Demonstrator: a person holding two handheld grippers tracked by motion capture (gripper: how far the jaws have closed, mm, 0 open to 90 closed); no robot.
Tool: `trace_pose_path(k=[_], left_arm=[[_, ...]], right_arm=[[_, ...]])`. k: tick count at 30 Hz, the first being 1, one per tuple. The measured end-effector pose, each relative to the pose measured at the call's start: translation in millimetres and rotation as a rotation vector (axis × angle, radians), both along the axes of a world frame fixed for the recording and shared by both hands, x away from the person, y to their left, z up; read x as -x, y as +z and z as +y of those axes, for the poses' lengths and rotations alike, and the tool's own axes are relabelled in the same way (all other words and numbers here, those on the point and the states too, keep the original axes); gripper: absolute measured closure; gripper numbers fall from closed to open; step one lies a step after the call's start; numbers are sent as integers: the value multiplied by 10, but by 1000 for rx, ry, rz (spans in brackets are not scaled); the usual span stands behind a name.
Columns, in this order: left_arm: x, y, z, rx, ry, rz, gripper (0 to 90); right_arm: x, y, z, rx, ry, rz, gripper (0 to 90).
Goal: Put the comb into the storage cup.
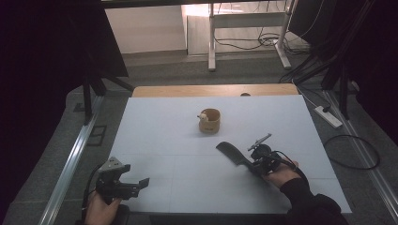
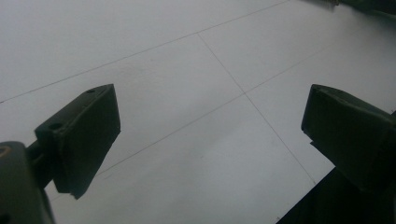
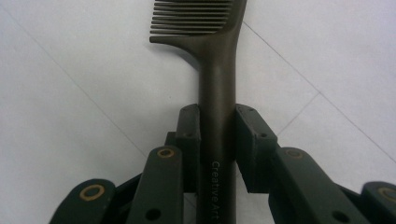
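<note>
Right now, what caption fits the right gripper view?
Right gripper clamps a dark comb by its handle over the white table.

The high view looks forward and down from above the person's side of the white table (image 1: 187, 154), far enough back to take in the whole top, the wooden edge beyond it and the floor with desk legs behind. The left gripper view rides low at the near left corner, looking along its own jaws across bare tabletop (image 2: 187, 70) at close range; its dark far corner is probably the table's edge. The right gripper view sits very near the surface, looking along its jaws up the comb (image 3: 217, 70). That comb (image 1: 231, 153) also shows in the high view, right of centre.
</note>
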State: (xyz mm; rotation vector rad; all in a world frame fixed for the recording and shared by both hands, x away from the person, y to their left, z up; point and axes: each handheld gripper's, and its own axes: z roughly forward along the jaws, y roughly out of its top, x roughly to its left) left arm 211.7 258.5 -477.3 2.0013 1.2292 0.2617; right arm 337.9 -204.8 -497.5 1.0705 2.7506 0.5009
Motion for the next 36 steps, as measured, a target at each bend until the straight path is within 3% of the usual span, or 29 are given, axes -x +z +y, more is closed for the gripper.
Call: trace_pose_path(k=[9,30,36], left_arm=[[3,3,2,-1,3,-4,53],[-1,11,25,32,-24,-6,30],[1,52,11,71,-33,-47,20]], right_arm=[[13,6,2,-4,21,-24,725],[125,157,-77,-101,104,-99,725],[166,210,-92,-138,128,-125,725]])
